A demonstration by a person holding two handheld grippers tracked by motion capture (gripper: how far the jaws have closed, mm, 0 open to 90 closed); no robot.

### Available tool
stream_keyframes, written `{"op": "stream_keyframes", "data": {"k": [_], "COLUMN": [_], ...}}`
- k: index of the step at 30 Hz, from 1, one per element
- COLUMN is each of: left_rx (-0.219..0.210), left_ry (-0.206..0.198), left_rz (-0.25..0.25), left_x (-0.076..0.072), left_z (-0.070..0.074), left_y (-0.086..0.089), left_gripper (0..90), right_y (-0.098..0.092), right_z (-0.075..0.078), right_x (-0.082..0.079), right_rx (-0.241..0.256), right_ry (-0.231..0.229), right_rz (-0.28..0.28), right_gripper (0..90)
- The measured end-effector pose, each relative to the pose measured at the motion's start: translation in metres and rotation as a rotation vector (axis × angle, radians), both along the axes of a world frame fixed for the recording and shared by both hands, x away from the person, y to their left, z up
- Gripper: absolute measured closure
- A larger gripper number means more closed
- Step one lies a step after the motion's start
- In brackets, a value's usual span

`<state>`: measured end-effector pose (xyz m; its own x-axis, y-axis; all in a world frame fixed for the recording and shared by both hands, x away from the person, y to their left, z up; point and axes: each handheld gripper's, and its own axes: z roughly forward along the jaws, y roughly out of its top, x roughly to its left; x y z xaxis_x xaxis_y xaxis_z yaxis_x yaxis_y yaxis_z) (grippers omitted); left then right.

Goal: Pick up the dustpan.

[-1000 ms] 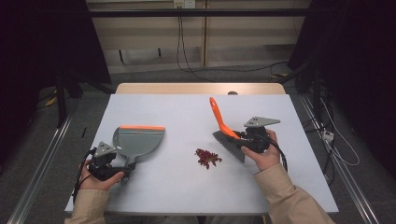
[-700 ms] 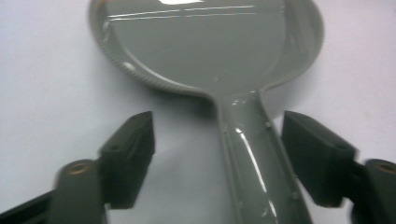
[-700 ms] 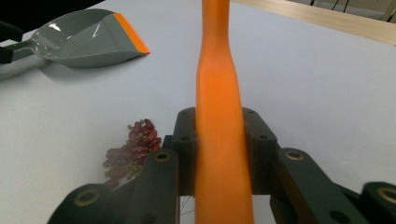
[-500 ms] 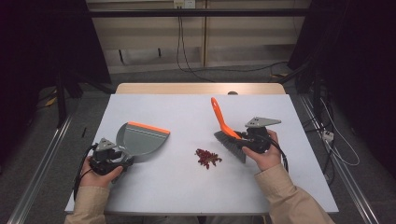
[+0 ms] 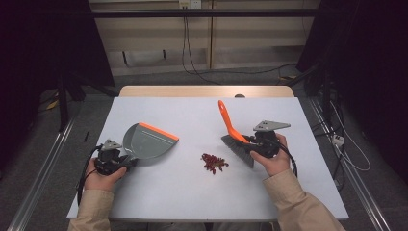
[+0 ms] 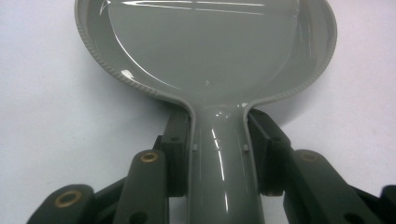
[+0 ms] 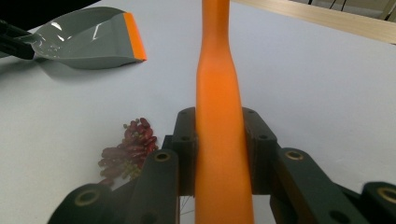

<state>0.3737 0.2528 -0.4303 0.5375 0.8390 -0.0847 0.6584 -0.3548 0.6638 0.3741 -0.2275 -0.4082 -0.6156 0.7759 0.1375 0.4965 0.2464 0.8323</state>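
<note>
On desk, left tool (image 5: pixel 117 161) clamps dustpan (image 5: pixel 149 141), right tool (image 5: pixel 256 142) clamps brush (image 5: pixel 234 134) (both firm); next: sweep red debris (image 5: pixel 213 162) left into pan.

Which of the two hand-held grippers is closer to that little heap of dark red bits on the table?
Right. The right gripper with its orange-handled brush sits just beside the small pile of dark red bits; the left gripper is farther off.

On the table (image 5: pixel 192 192) there is one grey dustpan (image 5: pixel 146 142), one brush (image 5: pixel 233 134) with an orange handle, and one small pile of dark red bits (image 5: pixel 213 162).
</note>
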Motion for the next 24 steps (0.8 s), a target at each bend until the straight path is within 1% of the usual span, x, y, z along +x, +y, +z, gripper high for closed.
{"op": "stream_keyframes", "data": {"k": [2,3,4,5,6,8,13,15,16,17,19,24], "left_rx": [-0.025,-0.033,-0.035,-0.04,-0.055,-0.059,-0.047,-0.056,-0.053,-0.059,-0.059,-0.047], "left_ry": [0.007,-0.001,0.003,0.0,-0.002,-0.011,-0.032,-0.04,-0.038,-0.038,-0.025,-0.016], "left_rz": [-0.012,-0.013,-0.019,-0.028,-0.027,-0.037,-0.105,-0.126,-0.146,-0.157,-0.194,-0.273], "left_x": [-0.001,-0.001,-0.002,-0.002,-0.003,-0.005,-0.015,-0.02,-0.022,-0.023,-0.026,-0.031], "left_z": [0.0,0.001,0.002,0.003,0.005,0.008,0.019,0.022,0.023,0.024,0.025,0.027], "left_y": [0.0,0.0,0.0,0.0,0.0,0.002,0.004,0.002,0.001,0.0,-0.003,-0.013], "left_gripper": [63.2,63.2,63.2,63.2,63.2,63.2,63.2,63.1,63.1,63.1,63.1,63.0], "right_y": [0.0,0.0,-0.001,-0.001,-0.001,-0.002,-0.002,-0.003,-0.003,-0.002,-0.002,-0.001], "right_z": [0.0,0.0,0.0,0.0,0.0,0.0,0.001,0.001,0.001,0.001,0.002,0.002], "right_x": [0.0,0.0,0.0,0.0,0.0,0.0,0.0,0.0,0.001,0.001,0.001,0.004], "right_rx": [0.002,0.003,0.003,0.004,0.004,0.003,0.005,0.006,0.006,0.001,-0.006,-0.016], "right_ry": [-0.002,-0.004,-0.004,-0.003,-0.003,-0.004,-0.008,-0.009,-0.008,-0.008,-0.009,-0.004], "right_rz": [0.001,-0.001,-0.003,-0.002,-0.003,-0.004,-0.013,-0.013,-0.016,-0.017,-0.023,-0.026], "right_gripper": [71.0,71.0,71.1,71.1,71.1,71.1,71.0,71.1,71.1,71.1,71.1,71.1]}}
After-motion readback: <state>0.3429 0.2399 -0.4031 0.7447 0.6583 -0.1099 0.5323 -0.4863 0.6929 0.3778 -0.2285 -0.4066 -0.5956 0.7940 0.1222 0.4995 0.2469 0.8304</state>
